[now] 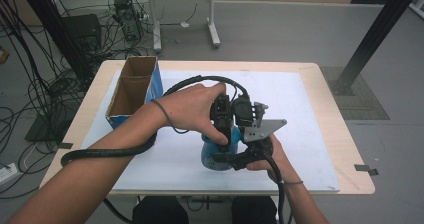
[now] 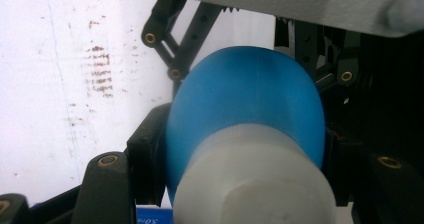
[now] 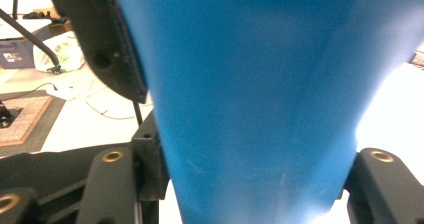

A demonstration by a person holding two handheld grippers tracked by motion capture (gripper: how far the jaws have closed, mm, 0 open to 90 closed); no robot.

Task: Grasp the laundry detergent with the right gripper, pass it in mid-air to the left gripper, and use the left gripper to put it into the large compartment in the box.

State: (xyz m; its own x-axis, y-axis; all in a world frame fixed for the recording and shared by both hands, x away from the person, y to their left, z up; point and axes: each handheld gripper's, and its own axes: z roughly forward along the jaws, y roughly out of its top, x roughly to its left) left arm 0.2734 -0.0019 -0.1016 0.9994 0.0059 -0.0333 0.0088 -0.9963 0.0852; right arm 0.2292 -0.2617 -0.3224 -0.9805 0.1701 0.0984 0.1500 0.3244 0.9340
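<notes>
Centrally, near the front edge of the worktop (image 1: 340,129), a blue bottle (image 1: 216,154) with a whitish cap (image 2: 250,184) is held on the white mat (image 1: 300,134) between both hands. In the high view the left claw (image 1: 223,134) is brought down onto the bottle from above and from the left, while the right claw (image 1: 247,156) is set against its right side, the two claws almost touching each other.

In the left gripper view the bottle's rounded blue shoulder is seen squeezed between the two black jaws, the cap pointing toward the camera; the left claw is pinching the bottle just behind the cap. In the right gripper view the blue body (image 3: 260,109) is seen wedged between the right claw's jaws, which are pressed against both flanks, so the bottle is pinched there too. The other claw's black jaw is seen against the bottle at upper left of that view.

An open cardboard box (image 1: 132,91) with a blue side is seen at the worktop's left rear, well apart from the bottle.
</notes>
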